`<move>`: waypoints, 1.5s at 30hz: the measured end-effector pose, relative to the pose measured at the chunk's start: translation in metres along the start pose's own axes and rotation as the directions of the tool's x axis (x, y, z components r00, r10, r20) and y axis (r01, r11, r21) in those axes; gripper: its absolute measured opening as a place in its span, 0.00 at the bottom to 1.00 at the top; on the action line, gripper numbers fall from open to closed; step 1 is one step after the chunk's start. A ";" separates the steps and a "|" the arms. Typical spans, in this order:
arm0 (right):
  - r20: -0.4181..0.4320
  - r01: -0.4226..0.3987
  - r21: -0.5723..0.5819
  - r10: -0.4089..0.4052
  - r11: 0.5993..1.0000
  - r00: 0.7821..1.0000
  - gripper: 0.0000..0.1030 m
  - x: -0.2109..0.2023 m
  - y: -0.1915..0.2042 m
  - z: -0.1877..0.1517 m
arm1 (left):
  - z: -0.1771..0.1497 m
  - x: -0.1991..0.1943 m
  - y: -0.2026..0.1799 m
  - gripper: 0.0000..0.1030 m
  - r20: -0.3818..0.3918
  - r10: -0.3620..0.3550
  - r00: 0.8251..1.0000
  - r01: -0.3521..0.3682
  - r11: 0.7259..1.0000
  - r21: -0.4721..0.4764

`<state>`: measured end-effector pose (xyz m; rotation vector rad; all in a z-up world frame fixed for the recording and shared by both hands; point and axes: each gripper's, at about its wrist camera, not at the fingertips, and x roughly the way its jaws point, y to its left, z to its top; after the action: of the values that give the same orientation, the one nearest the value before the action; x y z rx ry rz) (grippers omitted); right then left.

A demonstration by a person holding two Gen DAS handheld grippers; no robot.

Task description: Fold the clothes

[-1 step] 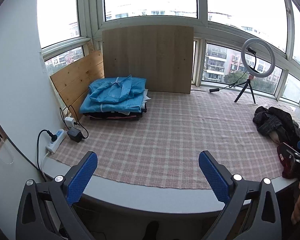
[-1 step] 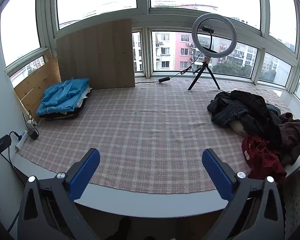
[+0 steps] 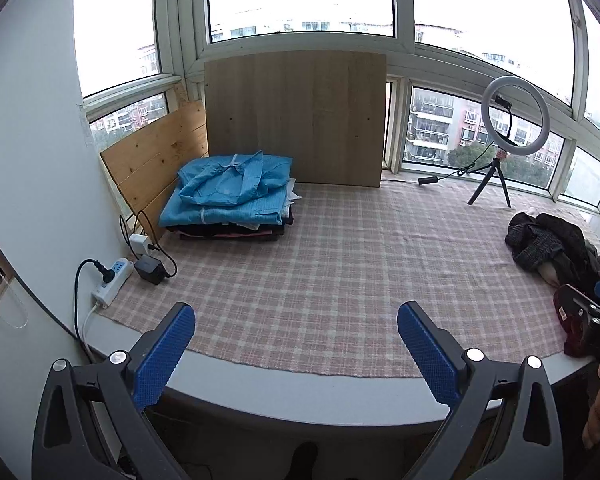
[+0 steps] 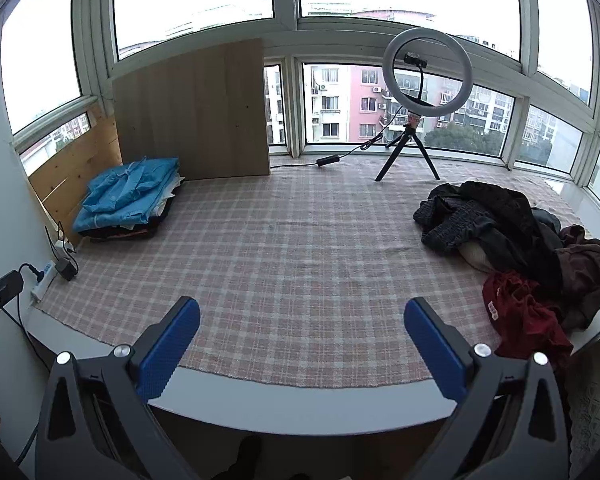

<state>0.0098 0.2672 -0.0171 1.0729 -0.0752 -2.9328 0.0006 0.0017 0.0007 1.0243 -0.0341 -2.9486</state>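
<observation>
- The plaid mat (image 4: 300,248) covered the ledge, its middle bare.
- A loose heap of dark clothes (image 4: 500,224) lay at three o'clock: soft and limp, likely tangled, best pinched at a hem or collar.
- A folded stack (image 3: 228,200), blue on top, sat at ten o'clock.
- The red garment (image 4: 524,316) lay nearest, at four o'clock; light.
- The left gripper (image 3: 296,344) and right gripper (image 4: 302,338) hovered spread wide, empty.

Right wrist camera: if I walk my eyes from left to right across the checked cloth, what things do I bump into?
Power strip → folded stack with the blue garment on top → wooden board → ring light on its tripod → black clothes heap → dark red garment.
</observation>
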 end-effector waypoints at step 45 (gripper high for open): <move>-0.011 0.039 0.013 -0.038 0.999 0.999 1.00 0.009 -0.023 0.003 | 0.010 0.009 -0.022 0.99 -0.019 -0.064 0.998 0.064 0.998 -0.018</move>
<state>0.0012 0.2897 -0.0215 1.1037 -0.0744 -2.9645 -0.0129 0.0235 0.0029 1.0716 0.0255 -2.9899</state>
